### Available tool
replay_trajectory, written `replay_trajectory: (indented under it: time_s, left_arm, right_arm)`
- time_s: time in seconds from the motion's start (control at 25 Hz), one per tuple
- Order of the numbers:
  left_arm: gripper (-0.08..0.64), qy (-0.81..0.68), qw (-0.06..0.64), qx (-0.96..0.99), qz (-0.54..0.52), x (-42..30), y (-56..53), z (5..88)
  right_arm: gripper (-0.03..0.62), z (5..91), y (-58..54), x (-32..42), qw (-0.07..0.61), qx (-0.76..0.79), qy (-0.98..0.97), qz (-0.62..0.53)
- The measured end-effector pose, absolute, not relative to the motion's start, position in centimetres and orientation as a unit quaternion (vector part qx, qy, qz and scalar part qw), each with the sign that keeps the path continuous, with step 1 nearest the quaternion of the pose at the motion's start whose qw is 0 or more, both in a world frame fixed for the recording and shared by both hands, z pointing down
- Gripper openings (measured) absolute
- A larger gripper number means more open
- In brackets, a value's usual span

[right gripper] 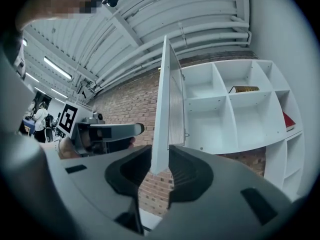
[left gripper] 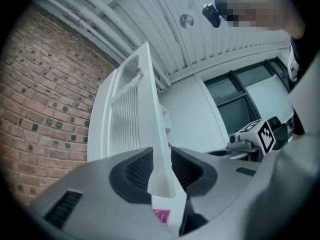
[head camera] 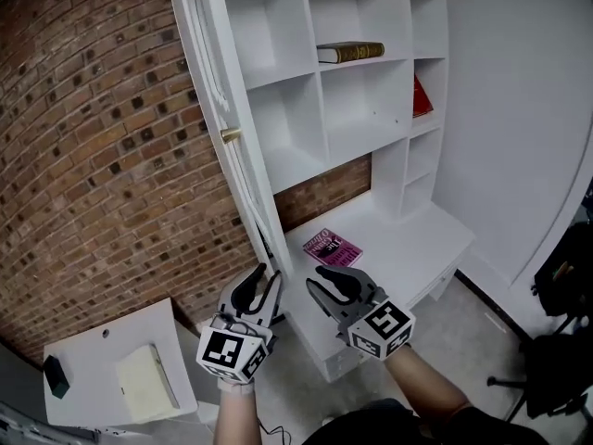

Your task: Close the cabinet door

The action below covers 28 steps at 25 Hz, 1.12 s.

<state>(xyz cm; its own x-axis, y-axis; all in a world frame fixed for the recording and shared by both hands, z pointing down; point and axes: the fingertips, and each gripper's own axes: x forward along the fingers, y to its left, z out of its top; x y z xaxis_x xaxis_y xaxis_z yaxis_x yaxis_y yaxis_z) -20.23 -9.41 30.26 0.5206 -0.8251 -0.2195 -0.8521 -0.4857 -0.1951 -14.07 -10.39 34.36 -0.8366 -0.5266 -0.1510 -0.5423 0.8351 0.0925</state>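
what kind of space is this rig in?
Probably a mock home corner inside a lab or industrial hall: brick wall, white cabinet with books and its cabinet door open, ribbed metal ceiling with strip lights overhead.

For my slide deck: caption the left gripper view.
Left gripper clamps lower corner of open cabinet door, brick wall at left.

The pink book's (head camera: 333,247) cover print is too small to read
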Motion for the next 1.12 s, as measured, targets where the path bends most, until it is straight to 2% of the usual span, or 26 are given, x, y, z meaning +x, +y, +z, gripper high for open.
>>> replay_trajectory:
  time_s: [0.16, 0.8, 0.92, 1.12]
  left_arm:
    - [0.107, 0.464, 0.148, -0.872, 0.042, -19.8, -10.7, 29.4]
    - [0.109, 0.411, 0.139, -0.900, 0.042, -18.5, -12.9, 29.8]
    - [0.109, 0.406, 0.143, -0.902, 0.038, -17.8, -13.3, 29.7]
    - [0.109, 0.393, 0.150, -0.907, 0.031, -16.3, -14.2, 29.8]
  right_arm:
    - [0.114, 34.4, -10.8, -15.5, 0.052, -0.279, 0.957, 0.067]
    - [0.114, 34.5, -12.9, -17.4, 0.049, -0.280, 0.956, 0.068]
    - [0.077, 34.5, -13.6, -16.6, 0.054, -0.290, 0.953, 0.073]
    - [0.077, 34.5, -14.6, -15.2, 0.060, -0.298, 0.950, 0.070]
